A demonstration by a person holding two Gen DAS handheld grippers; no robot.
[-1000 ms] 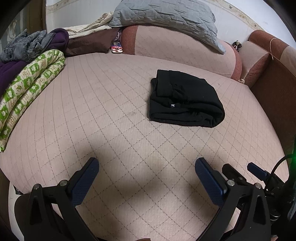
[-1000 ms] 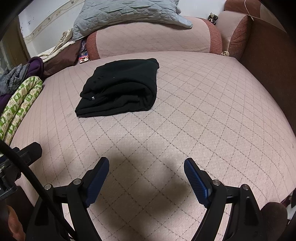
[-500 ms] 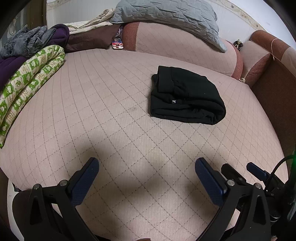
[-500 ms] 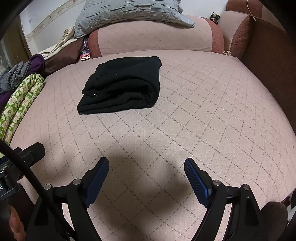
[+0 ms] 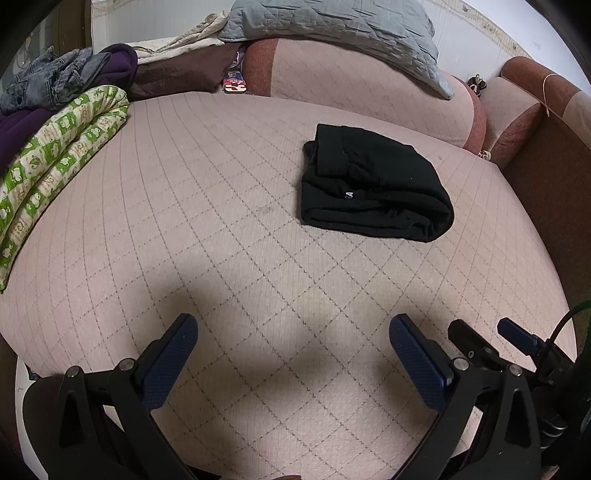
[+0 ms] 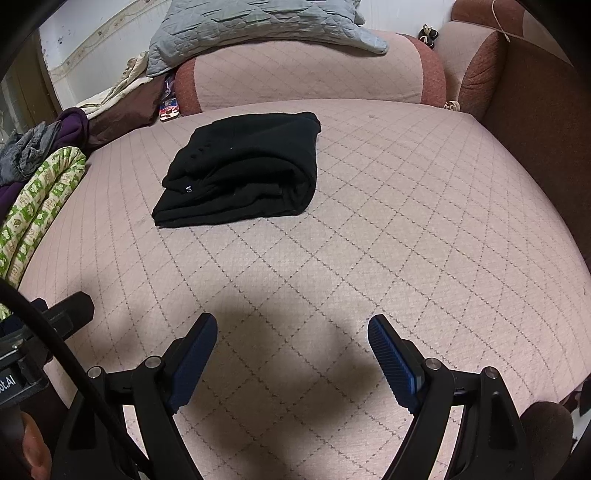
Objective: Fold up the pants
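Black pants (image 5: pixel 373 184) lie folded into a compact bundle on the pink quilted bed (image 5: pixel 221 221); they also show in the right wrist view (image 6: pixel 243 170), at upper left. My left gripper (image 5: pixel 293 332) is open and empty, low over the bed's near part, well short of the pants. My right gripper (image 6: pixel 291 332) is open and empty too, equally far back from the pants. Nothing touches the pants.
A green-and-white patterned blanket (image 5: pixel 55 162) lies along the left edge, with purple cloth and jeans (image 5: pixel 48 81) behind it. A grey quilted pillow (image 5: pixel 332 33) rests on the pink bolster (image 5: pixel 369 92) at the back. A brown sofa arm (image 5: pixel 554 177) bounds the right side.
Both grippers have drawn slightly back and up from the pants, which now sit a little higher in both views. The pants have not moved. Both grippers stay open.
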